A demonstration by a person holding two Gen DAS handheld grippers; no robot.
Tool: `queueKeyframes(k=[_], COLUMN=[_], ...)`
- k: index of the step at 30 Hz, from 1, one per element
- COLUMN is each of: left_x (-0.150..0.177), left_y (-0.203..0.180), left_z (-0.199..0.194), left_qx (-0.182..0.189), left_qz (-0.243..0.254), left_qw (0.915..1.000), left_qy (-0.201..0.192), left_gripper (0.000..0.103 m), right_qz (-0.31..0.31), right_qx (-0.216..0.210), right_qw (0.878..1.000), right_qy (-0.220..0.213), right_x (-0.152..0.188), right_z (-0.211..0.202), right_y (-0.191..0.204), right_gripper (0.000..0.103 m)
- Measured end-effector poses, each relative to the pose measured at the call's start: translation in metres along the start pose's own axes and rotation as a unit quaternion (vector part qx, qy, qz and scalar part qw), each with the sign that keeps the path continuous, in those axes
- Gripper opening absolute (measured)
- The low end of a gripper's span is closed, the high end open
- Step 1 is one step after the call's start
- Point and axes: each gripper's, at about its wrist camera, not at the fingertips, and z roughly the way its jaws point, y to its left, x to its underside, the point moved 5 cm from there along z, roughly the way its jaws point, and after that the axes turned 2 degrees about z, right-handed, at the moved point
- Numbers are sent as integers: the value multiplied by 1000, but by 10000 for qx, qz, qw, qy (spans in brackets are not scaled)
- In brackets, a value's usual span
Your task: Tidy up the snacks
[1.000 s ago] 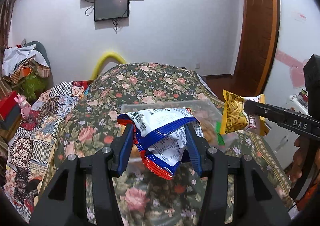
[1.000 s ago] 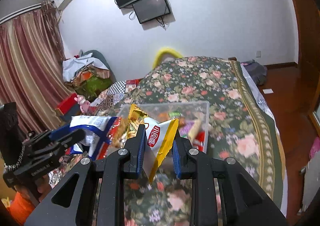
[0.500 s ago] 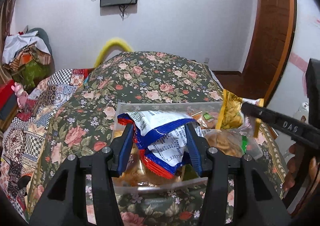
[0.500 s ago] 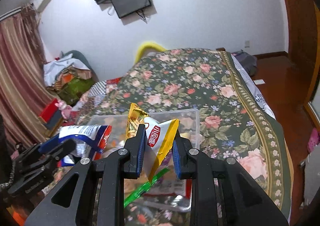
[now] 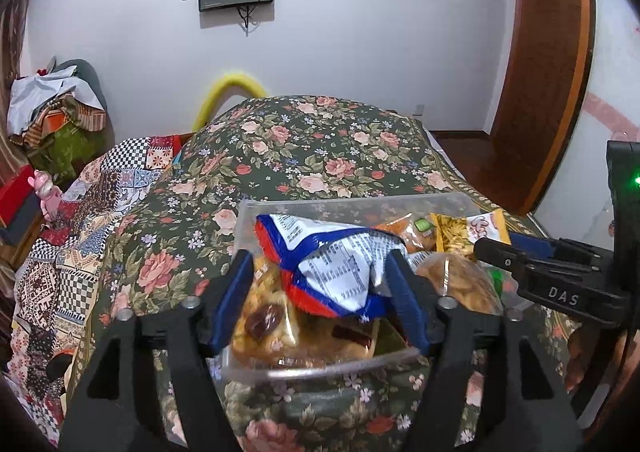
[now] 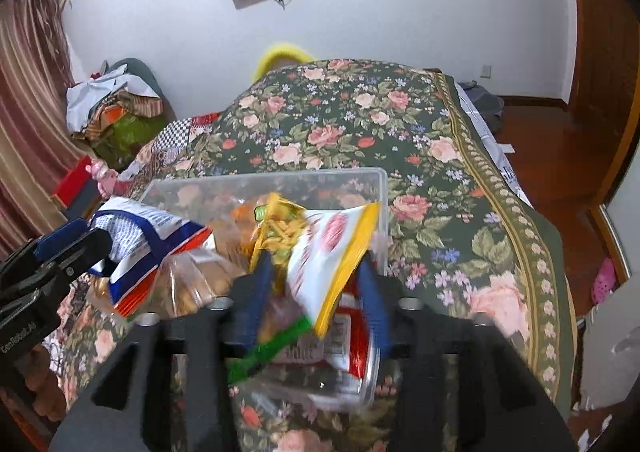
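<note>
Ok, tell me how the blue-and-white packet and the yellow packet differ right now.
The blue-and-white packet sits between the left gripper fingers, printed back up; the yellow packet sits between the right gripper fingers, its red logo showing. The blue-and-white one has red and blue edges, the yellow one yellow. Both are over the clear bin, and both grippers' jaws have just been opening.

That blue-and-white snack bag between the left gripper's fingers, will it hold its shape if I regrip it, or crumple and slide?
The blue-and-white snack bag looks creased and puffy, so it will probably crumple rather than stay stiff. Its glossy film may slip between the pads. It seems light for its size, sagging onto the snacks in the clear container without flattening them.
</note>
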Motion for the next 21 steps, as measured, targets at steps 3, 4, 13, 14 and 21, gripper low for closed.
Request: queueKeyframes(k=[3, 4, 13, 14, 21], left_x=[2, 3, -1, -2, -5], left_y=[1, 2, 4, 3, -1], left_z=[-16, -22, -107, -118, -187], left_qx=[82, 89, 232, 274, 318], left_qz=[-2, -7, -36, -20, -27], left_qw=[9999, 9999, 9974, 9966, 9902], left_qy=[-68, -88, -684, -774, -1359], left_gripper=[70, 70, 71, 71, 71], right_qz=[-59, -83, -584, -623, -641], right_qx=[16, -2, -11, -25, -345], right_qw=[9999, 9998, 9953, 9944, 9855], right_qy=[-122, -154, -774, -856, -1532], right_x=[2, 3, 11, 12, 17], right_z=[-15, -21, -100, -109, -180], right_y=[1, 2, 32, 36, 62], right_gripper=[56, 56, 58, 60, 70])
